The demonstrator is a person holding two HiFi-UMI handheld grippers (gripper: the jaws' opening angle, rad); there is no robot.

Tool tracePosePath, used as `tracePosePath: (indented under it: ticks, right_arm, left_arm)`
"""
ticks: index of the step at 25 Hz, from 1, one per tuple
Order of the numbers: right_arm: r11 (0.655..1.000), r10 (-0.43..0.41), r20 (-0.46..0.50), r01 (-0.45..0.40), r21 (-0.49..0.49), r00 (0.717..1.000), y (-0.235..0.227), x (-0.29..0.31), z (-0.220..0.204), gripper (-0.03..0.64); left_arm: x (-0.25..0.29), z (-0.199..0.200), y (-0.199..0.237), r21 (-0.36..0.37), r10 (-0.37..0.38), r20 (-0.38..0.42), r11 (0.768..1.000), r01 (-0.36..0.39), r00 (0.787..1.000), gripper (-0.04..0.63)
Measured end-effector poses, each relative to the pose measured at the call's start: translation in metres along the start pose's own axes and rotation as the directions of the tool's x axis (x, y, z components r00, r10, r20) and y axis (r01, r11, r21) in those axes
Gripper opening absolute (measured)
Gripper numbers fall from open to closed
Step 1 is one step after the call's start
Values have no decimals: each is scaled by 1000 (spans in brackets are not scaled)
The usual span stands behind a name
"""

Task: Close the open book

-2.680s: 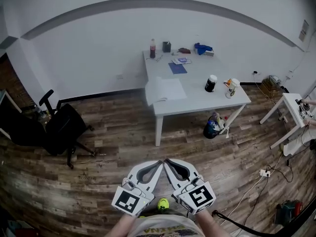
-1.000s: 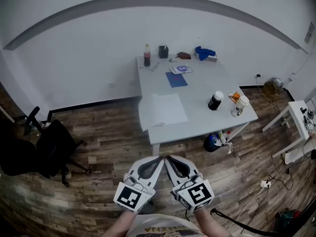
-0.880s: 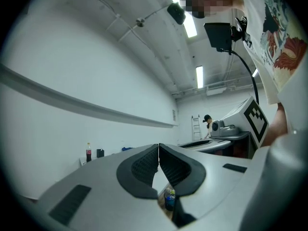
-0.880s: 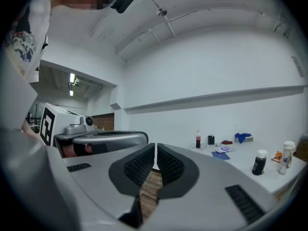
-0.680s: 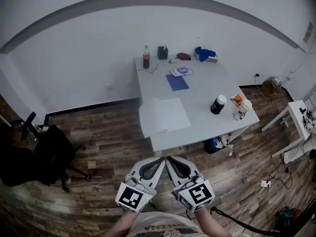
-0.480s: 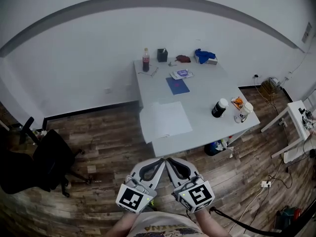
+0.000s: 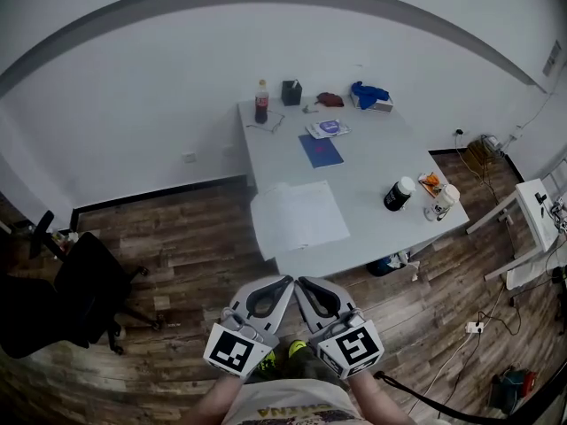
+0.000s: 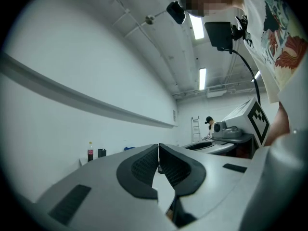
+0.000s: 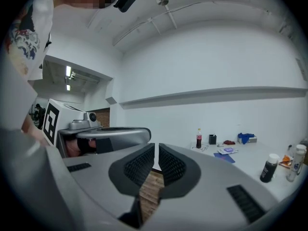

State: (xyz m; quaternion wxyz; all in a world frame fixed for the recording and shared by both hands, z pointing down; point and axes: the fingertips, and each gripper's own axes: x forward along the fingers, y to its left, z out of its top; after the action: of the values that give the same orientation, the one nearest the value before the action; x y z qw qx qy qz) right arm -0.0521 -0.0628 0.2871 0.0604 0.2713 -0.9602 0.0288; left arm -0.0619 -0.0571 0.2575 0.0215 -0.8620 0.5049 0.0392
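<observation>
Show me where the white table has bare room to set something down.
On the table, the widest bare patch lies between the open book, the blue notebook and the black jar. A narrower strip runs down the left edge from the cola bottle to the book. Crowded: the far edge and the right corner by the jar.

head view looks steeply down from above, the white table (image 7: 372,162) well ahead, left gripper (image 7: 285,281) and right gripper (image 7: 302,281) close below. each gripper view looks along its own jaws toward that table. all three share the cola bottle (image 7: 261,102) at its far left corner.
</observation>
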Motion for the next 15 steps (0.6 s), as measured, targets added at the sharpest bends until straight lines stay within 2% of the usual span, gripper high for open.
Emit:
tracePosePath:
  ticks: [8, 15]
  right_arm:
    - [999, 40, -13, -40, -7, 999, -18, 23, -3, 23]
    - [994, 96, -7, -96, -43, 995, -56, 51, 4, 23]
  left_arm:
    - [16, -12, 19, 8, 32, -22, 999, -31, 999, 12]
    - [54, -19, 43, 12, 80, -45, 997, -80, 996, 12]
